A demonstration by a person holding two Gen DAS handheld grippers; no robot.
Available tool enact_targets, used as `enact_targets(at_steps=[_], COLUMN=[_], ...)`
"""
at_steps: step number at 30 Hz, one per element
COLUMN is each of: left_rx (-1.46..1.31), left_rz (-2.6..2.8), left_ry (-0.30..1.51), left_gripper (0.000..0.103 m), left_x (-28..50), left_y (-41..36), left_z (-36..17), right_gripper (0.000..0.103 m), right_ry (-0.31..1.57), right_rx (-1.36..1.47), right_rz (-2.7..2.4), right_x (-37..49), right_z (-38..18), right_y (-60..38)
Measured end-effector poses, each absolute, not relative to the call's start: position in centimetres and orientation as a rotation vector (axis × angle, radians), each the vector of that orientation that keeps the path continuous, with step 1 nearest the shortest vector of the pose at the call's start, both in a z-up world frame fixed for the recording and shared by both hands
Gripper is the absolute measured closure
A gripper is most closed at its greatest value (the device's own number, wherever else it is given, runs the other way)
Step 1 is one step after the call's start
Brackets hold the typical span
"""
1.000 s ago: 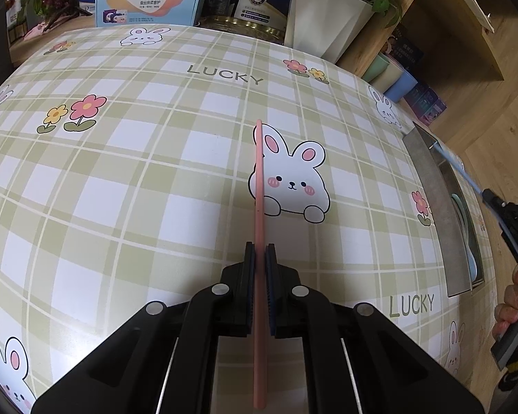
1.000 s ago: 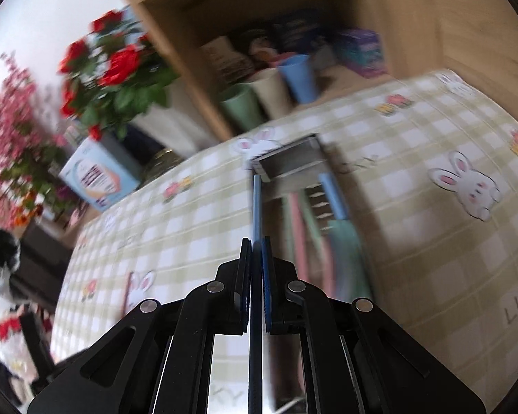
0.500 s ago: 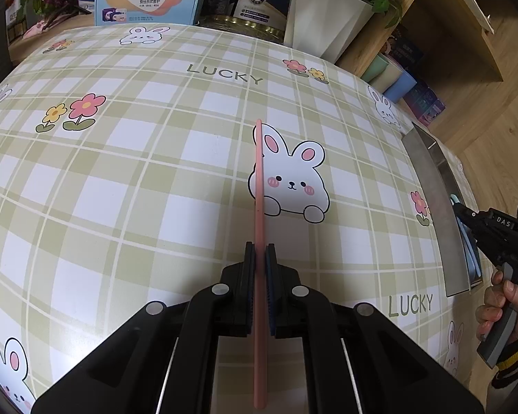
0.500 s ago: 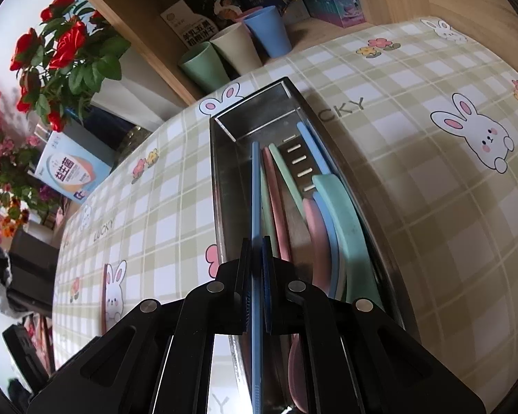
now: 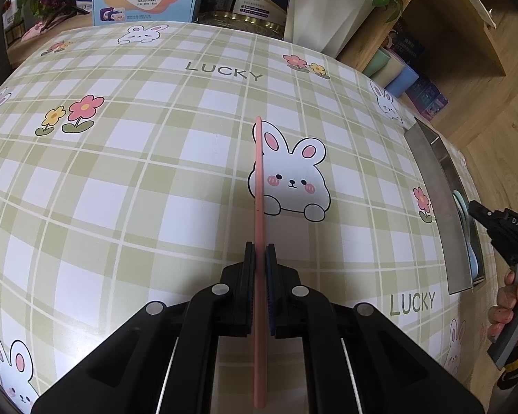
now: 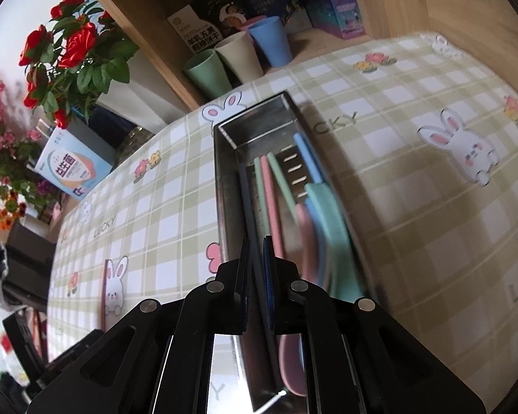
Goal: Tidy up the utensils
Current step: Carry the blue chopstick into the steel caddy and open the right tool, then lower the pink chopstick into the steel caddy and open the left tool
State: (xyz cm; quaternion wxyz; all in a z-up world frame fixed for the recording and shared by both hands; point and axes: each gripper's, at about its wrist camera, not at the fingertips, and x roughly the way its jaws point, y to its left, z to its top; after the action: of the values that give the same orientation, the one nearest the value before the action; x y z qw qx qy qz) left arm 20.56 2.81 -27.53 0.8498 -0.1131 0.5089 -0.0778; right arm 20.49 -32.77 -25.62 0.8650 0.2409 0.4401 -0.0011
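Slim pink utensil (image 5: 259, 186) edge-on above glossy checked tablecloth (image 5: 138, 179)

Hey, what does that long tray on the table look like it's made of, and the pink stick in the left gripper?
The tray looks like metal, probably stainless steel: grey, shiny, with reflections on its walls and punched slots in the floor. The pink stick held in the left gripper looks like matte plastic or perhaps silicone: even pastel colour, no shine; which one is unclear.

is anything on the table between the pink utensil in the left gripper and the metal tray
Nothing visible. The left gripper is shut on the thin pink utensil, and only bare checked tablecloth lies between it and the long metal tray. The right gripper is over the tray's near end.
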Motion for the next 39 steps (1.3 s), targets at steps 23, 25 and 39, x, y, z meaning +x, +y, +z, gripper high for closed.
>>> enact_targets(at_steps=[23,25,39], left_rx=[-0.106,-0.145,-0.268], left_rz=[-0.155,-0.149,-0.315], left_ry=[1.176,1.174,1.117], left_gripper=[0.097,0.097,0.097], left_x=[22.0,21.9,24.1], left_y=[1.2,1.0,-9.4], left_z=[-27.0,-26.6,-22.1], right_gripper=[0.055,0.055,0.044], right_ry=[0.887,0.892,0.893], right_rx=[0.416,0.424,0.417], right_rz=[-0.027,-0.026,-0.046], right_x=[18.1,18.0,17.5], right_z=[-24.3,-24.4,-24.2], right_y=[-34.6,-35.1,-38.4])
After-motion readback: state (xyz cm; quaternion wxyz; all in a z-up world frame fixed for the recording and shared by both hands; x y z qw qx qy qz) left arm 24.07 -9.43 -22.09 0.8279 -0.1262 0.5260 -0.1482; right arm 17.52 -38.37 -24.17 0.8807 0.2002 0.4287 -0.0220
